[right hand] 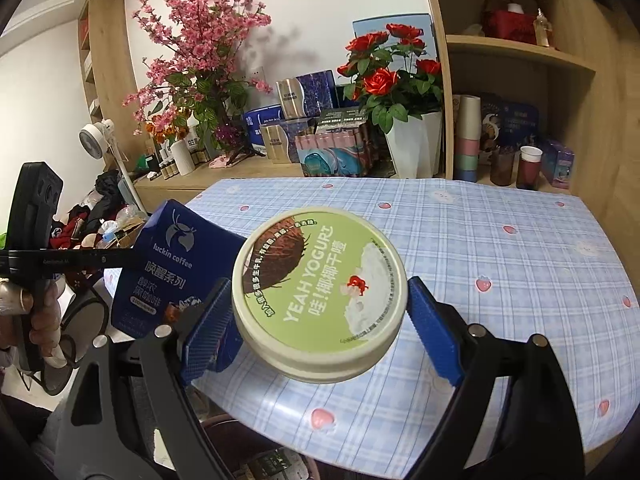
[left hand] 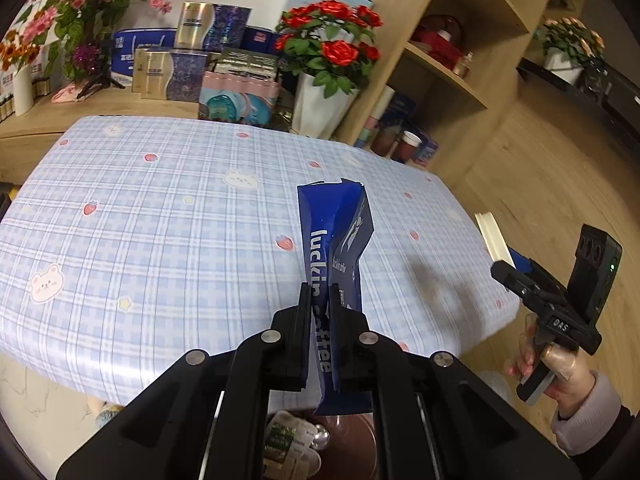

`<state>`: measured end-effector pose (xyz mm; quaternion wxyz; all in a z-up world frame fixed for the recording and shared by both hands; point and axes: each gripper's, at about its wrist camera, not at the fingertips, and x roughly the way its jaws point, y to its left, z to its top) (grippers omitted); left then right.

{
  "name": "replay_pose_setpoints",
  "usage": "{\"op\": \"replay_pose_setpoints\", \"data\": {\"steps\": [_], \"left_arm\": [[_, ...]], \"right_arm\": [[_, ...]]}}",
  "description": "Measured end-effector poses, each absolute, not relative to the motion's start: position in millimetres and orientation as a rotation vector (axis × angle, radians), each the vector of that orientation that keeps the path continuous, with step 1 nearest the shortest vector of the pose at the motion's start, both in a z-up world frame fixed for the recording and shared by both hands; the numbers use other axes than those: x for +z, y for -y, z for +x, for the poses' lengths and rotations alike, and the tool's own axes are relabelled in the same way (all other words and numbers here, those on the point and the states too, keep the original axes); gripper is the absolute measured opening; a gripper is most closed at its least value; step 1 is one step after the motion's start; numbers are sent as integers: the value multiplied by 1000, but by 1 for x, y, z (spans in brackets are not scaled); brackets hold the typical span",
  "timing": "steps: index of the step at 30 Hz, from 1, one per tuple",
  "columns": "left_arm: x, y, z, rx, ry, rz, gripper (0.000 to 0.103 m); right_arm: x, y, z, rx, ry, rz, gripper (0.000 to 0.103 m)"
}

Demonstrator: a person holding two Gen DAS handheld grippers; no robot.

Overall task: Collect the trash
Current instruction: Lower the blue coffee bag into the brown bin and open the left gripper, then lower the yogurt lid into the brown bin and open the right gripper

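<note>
Centrally, table point(right hand: 500, 264) with blue plaid cloth fills both views; a bin point(left hand: 352, 436) with wrappers sits at 6 o'clock below its near edge. Right gripper point(right hand: 320, 320) pinches a yogurt tub point(right hand: 320, 296) by its sides, raised over the cloth at centre. Left gripper point(left hand: 320, 304) is pressed together on a blue coffee pouch point(left hand: 336, 248), upright toward 12 o'clock, above the near edge.
</note>
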<state>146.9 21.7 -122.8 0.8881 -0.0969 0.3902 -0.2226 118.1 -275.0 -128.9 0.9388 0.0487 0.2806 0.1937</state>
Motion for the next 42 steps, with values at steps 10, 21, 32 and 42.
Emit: {"op": "replay_pose_setpoints", "data": {"steps": [10, 21, 32, 42], "left_arm": [[-130, -16, 97, -529, -885, -109, 8], [-172, 10, 53, -590, -1005, -30, 8], [-191, 31, 46, -618, -1003, -43, 35], [-133, 9, 37, -434, -691, -50, 95]], "right_arm": [[-123, 262, 80, 398, -550, 105, 85], [-128, 261, 54, 396, -553, 115, 85], [-134, 271, 41, 372, -570, 132, 85], [-136, 258, 28, 380, -577, 86, 86]]}}
